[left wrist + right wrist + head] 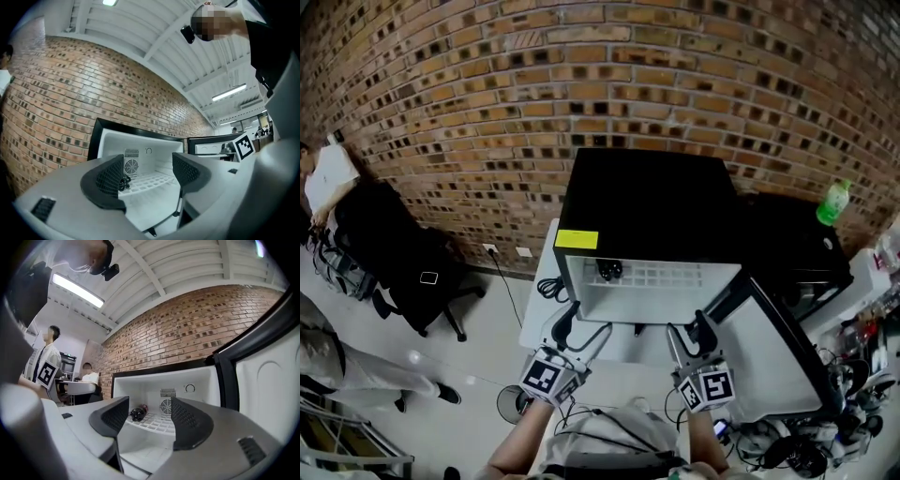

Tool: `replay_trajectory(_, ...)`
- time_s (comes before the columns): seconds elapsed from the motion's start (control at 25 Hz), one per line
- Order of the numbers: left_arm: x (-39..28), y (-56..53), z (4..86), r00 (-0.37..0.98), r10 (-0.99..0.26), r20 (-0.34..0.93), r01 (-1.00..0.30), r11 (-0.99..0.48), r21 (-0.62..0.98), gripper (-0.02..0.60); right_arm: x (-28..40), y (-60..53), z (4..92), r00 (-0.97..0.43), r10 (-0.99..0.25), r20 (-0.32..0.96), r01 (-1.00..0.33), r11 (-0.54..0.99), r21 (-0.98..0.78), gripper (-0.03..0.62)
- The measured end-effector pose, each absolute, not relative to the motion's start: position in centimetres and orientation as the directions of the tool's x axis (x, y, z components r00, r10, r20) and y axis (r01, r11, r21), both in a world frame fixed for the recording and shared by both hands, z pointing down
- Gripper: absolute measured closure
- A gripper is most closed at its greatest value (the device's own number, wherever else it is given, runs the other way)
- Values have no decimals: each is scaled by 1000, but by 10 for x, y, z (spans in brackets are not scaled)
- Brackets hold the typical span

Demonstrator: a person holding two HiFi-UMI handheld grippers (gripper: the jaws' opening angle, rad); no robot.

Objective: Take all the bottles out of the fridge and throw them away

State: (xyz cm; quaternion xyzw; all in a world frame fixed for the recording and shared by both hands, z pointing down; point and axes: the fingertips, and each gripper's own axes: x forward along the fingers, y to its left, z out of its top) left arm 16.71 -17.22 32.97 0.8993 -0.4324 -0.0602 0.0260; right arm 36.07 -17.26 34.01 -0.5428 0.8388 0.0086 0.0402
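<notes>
Two grippers are held in front of the open fridge (647, 202), both outside the cabinet: the left gripper (584, 330) has its jaws apart with nothing between the pads, and the right gripper (689, 336) is likewise parted and empty. One dark bottle (137, 412) lies on its side toward the rear left corner of the white wire shelf (157, 424), near the round fan grille (166, 406) on the back wall, touched by neither gripper; the fridge door (764, 361) stands swung out at the right
</notes>
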Motion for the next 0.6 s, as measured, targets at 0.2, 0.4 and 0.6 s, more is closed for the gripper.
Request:
replay_trajectory(0.2,169,-177,341,610,-792,-33,-788,-610,85,267,361,-178,340,-434,-898,-70,-899,437,-34,289)
replay_trajectory(0.4,156,-180,343,562,-823,-83,-820,-568,74,265,350,-185,350,-462,-887,-25,-883,462,-86,289)
replay_trajectory(0.6,144,-179,346,532,-844,-72,-841,-536,76,265,332,-194,364,-501,-865,16,-859,496,-128,286)
